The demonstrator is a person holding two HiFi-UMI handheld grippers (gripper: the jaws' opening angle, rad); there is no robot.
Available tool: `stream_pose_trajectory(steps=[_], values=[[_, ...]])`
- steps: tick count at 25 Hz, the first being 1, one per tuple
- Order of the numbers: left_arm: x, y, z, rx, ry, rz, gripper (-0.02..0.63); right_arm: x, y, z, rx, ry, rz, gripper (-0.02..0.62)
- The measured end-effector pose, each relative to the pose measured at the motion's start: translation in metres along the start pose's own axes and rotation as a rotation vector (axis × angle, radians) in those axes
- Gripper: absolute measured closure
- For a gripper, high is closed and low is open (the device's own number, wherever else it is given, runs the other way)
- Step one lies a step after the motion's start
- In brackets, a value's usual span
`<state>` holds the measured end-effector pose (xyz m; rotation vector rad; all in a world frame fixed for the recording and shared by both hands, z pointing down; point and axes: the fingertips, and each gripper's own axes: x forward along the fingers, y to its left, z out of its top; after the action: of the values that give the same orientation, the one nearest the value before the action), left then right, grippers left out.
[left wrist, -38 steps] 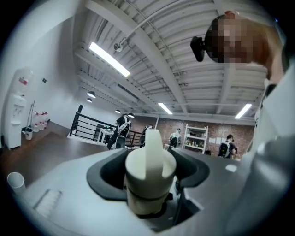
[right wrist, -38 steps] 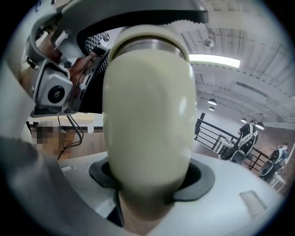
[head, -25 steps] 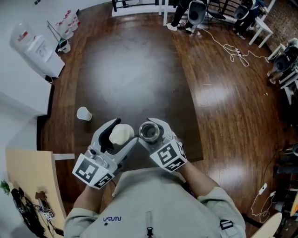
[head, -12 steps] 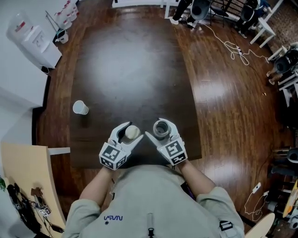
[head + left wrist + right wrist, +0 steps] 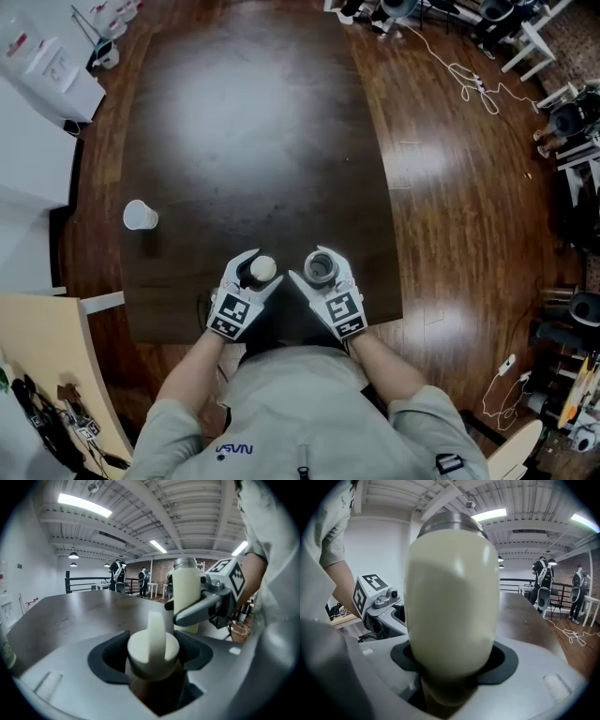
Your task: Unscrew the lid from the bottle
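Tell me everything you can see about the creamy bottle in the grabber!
The bottle is a smooth, matte cream cylinder with rounded shoulders and a shiny steel neck. Its mouth is open: the lid is off. It stands upright, gripped round its lower body by the right gripper, near the front edge of the dark table. Whether its base touches the table isn't visible.

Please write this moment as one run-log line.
left gripper: shut on lid | right gripper: shut on bottle | lid off

Cream bottle (image 5: 450, 597), cream lid (image 5: 152, 648), dark brown table (image 5: 253, 141), white cup (image 5: 141, 215), reddish-brown wooden floor (image 5: 450, 187).
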<state>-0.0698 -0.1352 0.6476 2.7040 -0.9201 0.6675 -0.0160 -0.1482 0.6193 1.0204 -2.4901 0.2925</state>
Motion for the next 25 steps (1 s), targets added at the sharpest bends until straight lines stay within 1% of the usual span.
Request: stream_pose_trajectory(steps=[6,8,12,14,18,20,22,25], values=[[0.013,-0.003,-0.019,0.032,0.053,-0.020,0.304,0.012,-0.002,-0.017,-0.004,0.017,-0.002,0.296],[0.015,-0.004,-0.026,0.030,0.072,-0.021,0.304,0.014,-0.001,-0.017,-0.007,0.008,-0.004,0.296],[0.019,-0.004,-0.039,0.014,0.101,0.003,0.304,0.017,-0.002,-0.011,-0.042,-0.024,0.004,0.296],[0.021,-0.006,-0.042,0.039,0.127,-0.005,0.304,0.015,-0.002,-0.011,-0.060,-0.029,0.005,0.296],[0.023,-0.013,-0.054,0.102,0.219,-0.039,0.302,0.011,0.005,-0.020,-0.084,-0.009,0.008,0.296],[0.023,-0.010,-0.057,0.090,0.248,-0.047,0.299,0.011,0.006,-0.022,-0.105,0.008,0.017,0.295],[0.022,-0.006,-0.060,0.064,0.268,-0.050,0.281,0.011,0.005,-0.026,-0.119,0.035,0.028,0.288],[0.018,-0.002,-0.062,0.050,0.299,-0.049,0.243,0.007,0.006,-0.033,-0.114,0.068,0.059,0.250]])
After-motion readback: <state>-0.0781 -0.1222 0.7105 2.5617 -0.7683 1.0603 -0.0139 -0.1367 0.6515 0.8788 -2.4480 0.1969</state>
